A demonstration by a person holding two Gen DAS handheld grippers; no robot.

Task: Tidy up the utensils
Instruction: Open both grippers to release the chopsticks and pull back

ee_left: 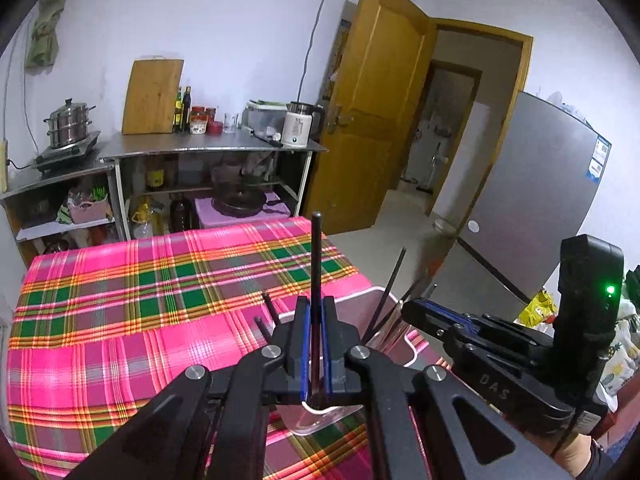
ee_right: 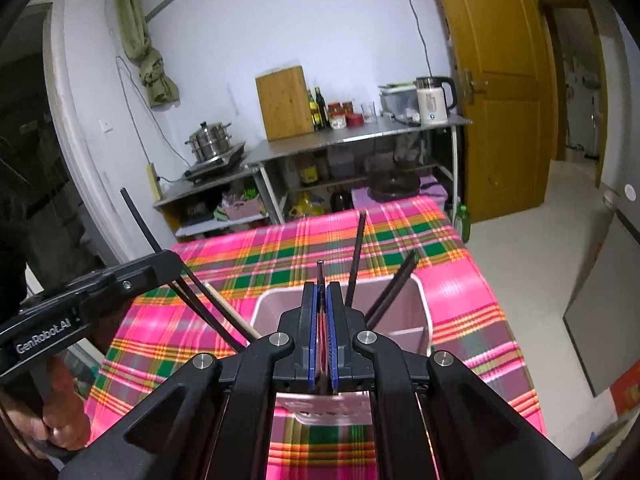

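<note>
On the left, the left gripper [ee_left: 316,308] is closed tight on a black chopstick [ee_left: 316,256], which stands upright between its blue pads, low end down over the near left part of the pink holder [ee_right: 424,304]. That holder sits on the plaid tablecloth [ee_left: 140,300] at the near right of the table, with several dark chopsticks [ee_right: 390,292] already leaning inside it and a pale wooden one [ee_right: 232,312] at its left edge. The right gripper [ee_right: 321,292] is likewise pinched shut on a thin dark stick [ee_right: 320,270] directly above the holder. To finish well, each stick should probably be kept vertical, lowered until its tip is inside the walls, and released one at a time so neither knocks the leaning ones.
</note>
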